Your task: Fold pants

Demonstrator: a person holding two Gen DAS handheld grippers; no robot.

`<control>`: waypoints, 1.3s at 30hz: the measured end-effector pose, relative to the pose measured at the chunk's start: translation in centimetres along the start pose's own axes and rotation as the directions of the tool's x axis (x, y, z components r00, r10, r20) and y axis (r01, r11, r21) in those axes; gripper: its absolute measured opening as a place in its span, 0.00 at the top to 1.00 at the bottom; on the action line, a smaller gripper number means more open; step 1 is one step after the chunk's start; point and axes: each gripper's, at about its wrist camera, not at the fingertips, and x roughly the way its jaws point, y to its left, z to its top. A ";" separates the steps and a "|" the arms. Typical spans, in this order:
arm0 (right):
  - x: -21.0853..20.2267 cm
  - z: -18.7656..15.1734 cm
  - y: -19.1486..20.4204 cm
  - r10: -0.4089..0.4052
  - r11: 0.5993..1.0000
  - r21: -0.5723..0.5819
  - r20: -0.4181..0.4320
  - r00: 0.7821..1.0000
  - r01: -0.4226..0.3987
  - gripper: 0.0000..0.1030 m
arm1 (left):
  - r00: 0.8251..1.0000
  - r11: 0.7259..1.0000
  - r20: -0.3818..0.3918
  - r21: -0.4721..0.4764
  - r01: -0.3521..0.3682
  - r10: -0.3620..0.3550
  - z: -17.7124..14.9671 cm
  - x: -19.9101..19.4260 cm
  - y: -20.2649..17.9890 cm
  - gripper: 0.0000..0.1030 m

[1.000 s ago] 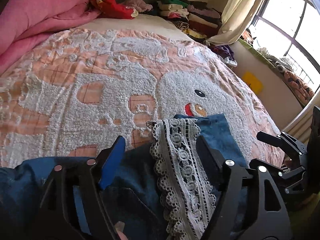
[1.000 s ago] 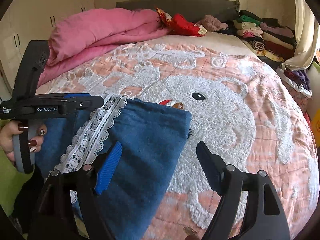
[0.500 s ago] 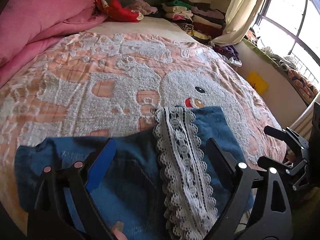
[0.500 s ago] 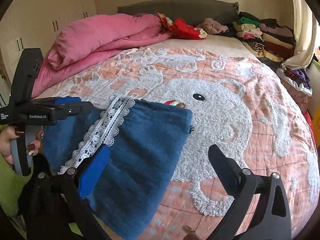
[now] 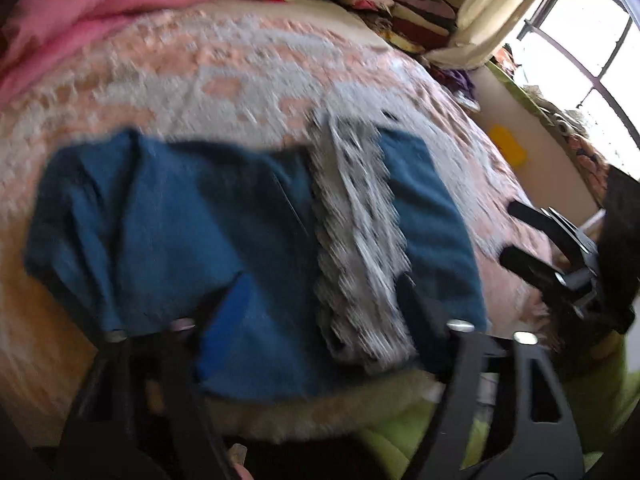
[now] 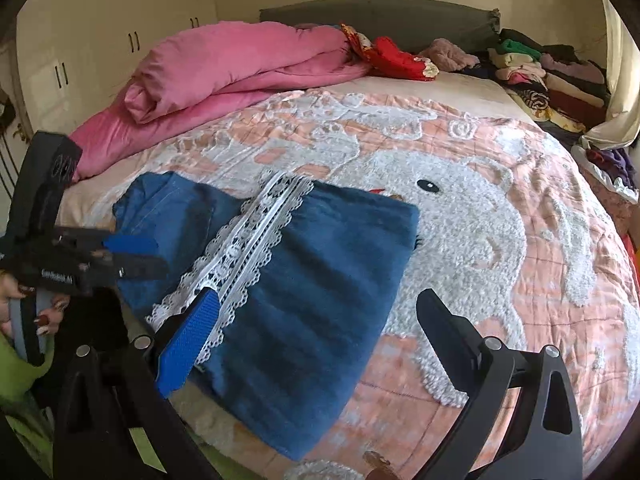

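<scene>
**Sunlit bedroom, blue pants folded on the bed**

Daylight comes through a tall window (image 5: 588, 40) onto a bed (image 6: 500, 152) covered by a peach quilt with a fluffy white elephant (image 6: 460, 216) worked into it. A rolled pink duvet (image 6: 224, 68) lies along the far side by the cream wardrobe doors (image 6: 100, 40), and stacks of folded clothes (image 6: 548, 72) sit at the head of the bed near the curtain (image 6: 616, 112).

The blue pants (image 6: 312, 312) lie folded near the bed's edge closest to the person, partly over the elephant's trunk side. A strip of white lace trim (image 6: 248, 248) runs across them from the far edge toward the near one, with denim on both sides of it.

The right gripper (image 6: 312, 336) hangs just above the pants with its jaws spread wide, released and holding nothing; its blue pad sits over the lace and the other finger stands out over the quilt.

The left gripper (image 5: 320, 312) is seen in a badly smeared view. Its jaws are closing, poised over the pants with lace and denim showing between the fingers, but neither pad appears to press on the cloth. From the right side view it floats beside the pants, gripped by a hand (image 6: 24, 312) with painted nails and a green sleeve (image 6: 20, 372).
</scene>
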 end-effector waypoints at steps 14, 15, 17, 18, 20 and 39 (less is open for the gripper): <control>0.4 -1.2 0.3 0.037 0.999 0.024 -0.019 0.999 -0.036 0.05 | 0.996 0.999 -0.082 -0.003 0.032 -0.033 -1.5 3.2 -2.0 0.89; 0.4 -1.2 0.5 0.045 0.999 0.021 -0.021 0.999 -0.044 0.05 | 0.996 0.999 -0.076 -0.003 0.039 -0.039 -1.5 2.8 -2.0 0.90; 0.2 -1.2 1.1 0.060 0.998 0.001 -0.017 0.998 -0.060 0.05 | 0.997 0.999 -0.060 0.005 0.044 -0.044 -1.7 1.8 -2.0 0.91; 0.1 -1.1 1.6 0.069 0.997 -0.015 -0.014 0.997 -0.070 0.05 | 0.998 0.999 -0.054 0.021 0.032 -0.031 -1.8 1.4 -2.2 0.91; 0.3 -1.2 2.6 0.082 0.995 -0.048 -0.018 0.996 -0.083 0.05 | 0.998 0.999 -0.055 0.044 -0.001 0.004 -2.3 1.1 -2.3 0.90; 5.4 -4.6 1.6 0.018 1.000 0.004 -0.208 0.978 -0.018 0.05 | 0.997 0.998 -0.064 0.036 -0.050 0.052 -2.4 1.7 -2.0 0.70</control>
